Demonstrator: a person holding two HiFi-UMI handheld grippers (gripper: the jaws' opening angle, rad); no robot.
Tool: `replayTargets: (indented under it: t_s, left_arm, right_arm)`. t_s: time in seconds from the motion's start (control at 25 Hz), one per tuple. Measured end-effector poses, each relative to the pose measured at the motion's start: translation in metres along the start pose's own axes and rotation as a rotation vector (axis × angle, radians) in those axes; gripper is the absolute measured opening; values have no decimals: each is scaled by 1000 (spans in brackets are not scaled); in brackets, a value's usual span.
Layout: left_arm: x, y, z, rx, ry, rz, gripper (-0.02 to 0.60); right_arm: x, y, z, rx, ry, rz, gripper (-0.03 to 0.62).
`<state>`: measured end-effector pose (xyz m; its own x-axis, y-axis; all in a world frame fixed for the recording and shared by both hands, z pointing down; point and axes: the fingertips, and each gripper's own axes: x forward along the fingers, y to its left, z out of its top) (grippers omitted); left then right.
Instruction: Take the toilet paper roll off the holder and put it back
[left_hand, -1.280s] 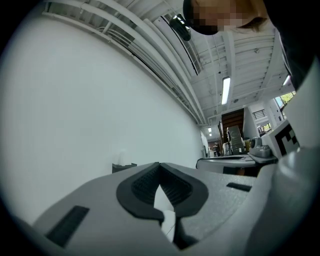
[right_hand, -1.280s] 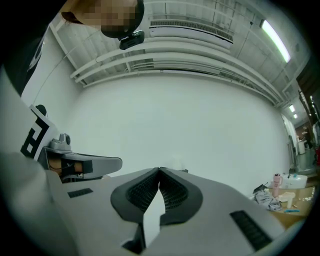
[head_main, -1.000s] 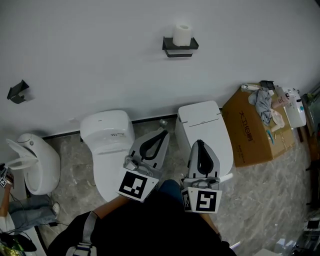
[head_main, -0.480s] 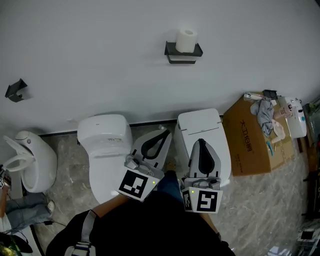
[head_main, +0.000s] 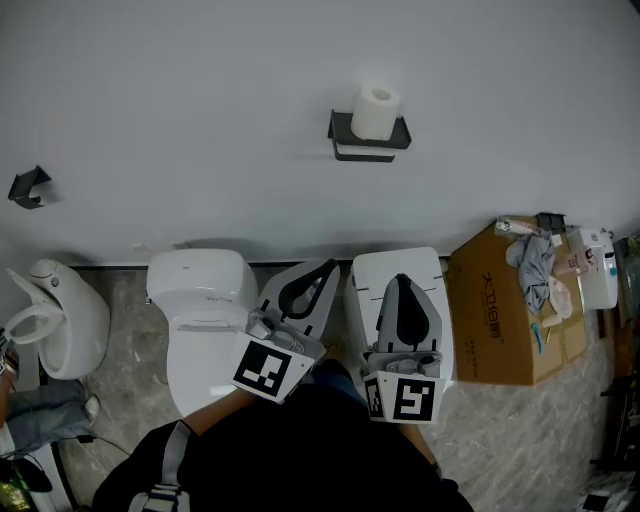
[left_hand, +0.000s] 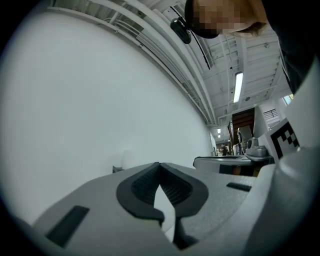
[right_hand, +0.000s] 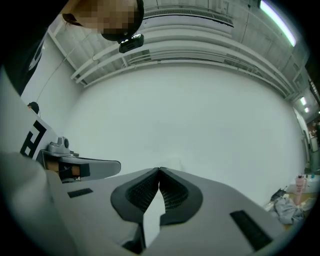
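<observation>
Toilet paper roll (head_main: 375, 112), white, upright on holder (head_main: 368, 141), left claw (head_main: 327, 265), right claw (head_main: 400, 281) closed empty

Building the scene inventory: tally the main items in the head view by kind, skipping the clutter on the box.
Toilets: 3
Wall holders: 2
Toilet paper roll: 1
Cardboard box: 1
Grippers: 2
Total: 9

Left gripper (head_main: 326, 267), right gripper (head_main: 400, 284): I've carried both nearer the far wall. Toilet paper roll (head_main: 376, 112) and holder (head_main: 350, 148): now closer.
</observation>
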<state>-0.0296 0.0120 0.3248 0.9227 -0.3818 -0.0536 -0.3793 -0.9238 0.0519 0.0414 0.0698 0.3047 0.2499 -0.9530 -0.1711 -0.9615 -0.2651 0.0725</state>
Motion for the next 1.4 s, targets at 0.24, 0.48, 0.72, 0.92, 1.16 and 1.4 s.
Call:
replayTargets:
  t_s: [0.24,0.48,0.72,0.92,1.16,1.4]
  left_arm:
    - [45,17,1,-6,8,56,5]
    - [83,30,1,-1,6,121,5]
    - [113,42,-2,12,11,202,5]
    - [128,44,-3,43,15,258,5]
    - [134,51,-9,32,29,297,5]
    - [149,65,-6,24,12,282,5]
  right_arm:
    - [47,-28,-8,6,12,61,23]
    - [86,-52,-16,25,9,131,23]
    - [120,-73,-29,34,20,200,23]
    - [136,-85,-30,38,-6,254,23]
    - [149,-87,-40,68,10,276,23]
    - [164,-90,-42,76,10,253,23]
